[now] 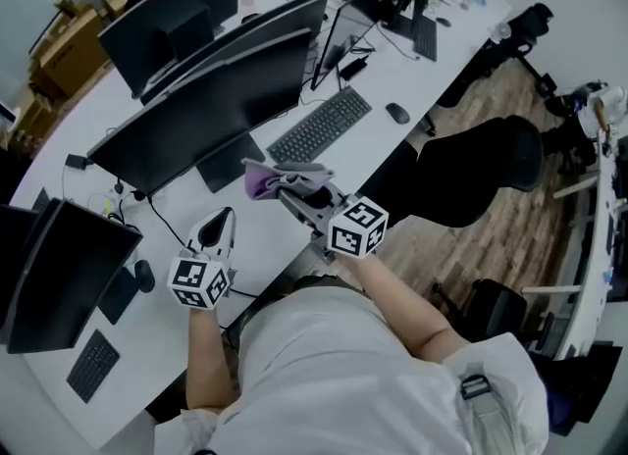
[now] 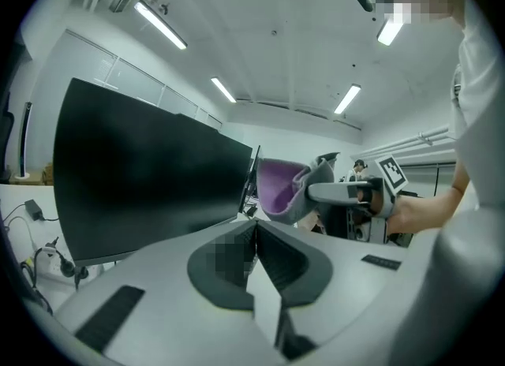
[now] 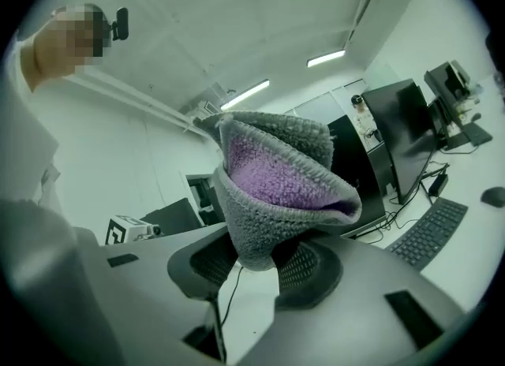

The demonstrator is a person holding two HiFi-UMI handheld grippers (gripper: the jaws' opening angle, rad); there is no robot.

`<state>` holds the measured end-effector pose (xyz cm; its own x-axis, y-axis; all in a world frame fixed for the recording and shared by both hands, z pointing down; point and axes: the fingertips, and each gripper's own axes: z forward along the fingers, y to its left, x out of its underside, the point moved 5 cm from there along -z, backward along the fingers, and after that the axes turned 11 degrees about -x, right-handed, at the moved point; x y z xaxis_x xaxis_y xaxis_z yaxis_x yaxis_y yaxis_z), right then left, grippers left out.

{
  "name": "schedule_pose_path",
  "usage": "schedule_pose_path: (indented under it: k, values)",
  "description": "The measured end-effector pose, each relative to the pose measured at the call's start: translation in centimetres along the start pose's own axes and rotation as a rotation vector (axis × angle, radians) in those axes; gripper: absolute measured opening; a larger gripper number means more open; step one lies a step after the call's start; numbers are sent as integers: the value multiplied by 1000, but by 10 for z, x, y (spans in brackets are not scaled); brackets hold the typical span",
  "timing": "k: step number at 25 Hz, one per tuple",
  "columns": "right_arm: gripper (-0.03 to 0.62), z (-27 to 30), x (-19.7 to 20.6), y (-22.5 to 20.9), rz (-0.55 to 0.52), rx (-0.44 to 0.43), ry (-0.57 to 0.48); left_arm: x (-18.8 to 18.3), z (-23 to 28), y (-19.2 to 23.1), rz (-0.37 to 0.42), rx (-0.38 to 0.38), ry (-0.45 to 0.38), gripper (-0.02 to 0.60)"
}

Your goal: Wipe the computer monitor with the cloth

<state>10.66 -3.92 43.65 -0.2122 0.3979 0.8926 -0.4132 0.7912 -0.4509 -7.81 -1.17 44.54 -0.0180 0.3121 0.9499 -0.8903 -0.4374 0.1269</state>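
Observation:
The big dark monitor [image 1: 201, 115] stands on the white desk [image 1: 392, 61], its screen facing me. My right gripper [image 1: 287, 188] is shut on a folded cloth [image 1: 267, 178], grey outside and purple inside, held just in front of the monitor's right lower corner, apart from the screen. In the right gripper view the cloth [image 3: 276, 187] bulges up out of the jaws of that gripper [image 3: 252, 266]. My left gripper [image 1: 225, 218] hovers low before the monitor's stand, shut and holding nothing. In the left gripper view its jaws [image 2: 254, 229] meet, with the screen [image 2: 150, 183] at left and the cloth [image 2: 280, 191] ahead.
A black keyboard [image 1: 320, 125] and mouse [image 1: 396, 112] lie right of the monitor. More monitors stand behind [image 1: 177, 17] and at the near left [image 1: 59, 267], with a small keyboard [image 1: 93, 365]. A black office chair [image 1: 481, 169] sits by the desk edge. Cables trail beside the stand.

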Motion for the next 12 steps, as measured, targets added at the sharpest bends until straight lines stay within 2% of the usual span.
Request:
schedule_pose_path:
  k: [6, 12]
  values:
    - [122, -39, 5, -5, -98, 91, 40, -2, 21, -19, 21, 57, 8, 3]
    - [123, -67, 4, -15, -134, 164, 47, -3, 36, -35, 32, 105, 14, 3]
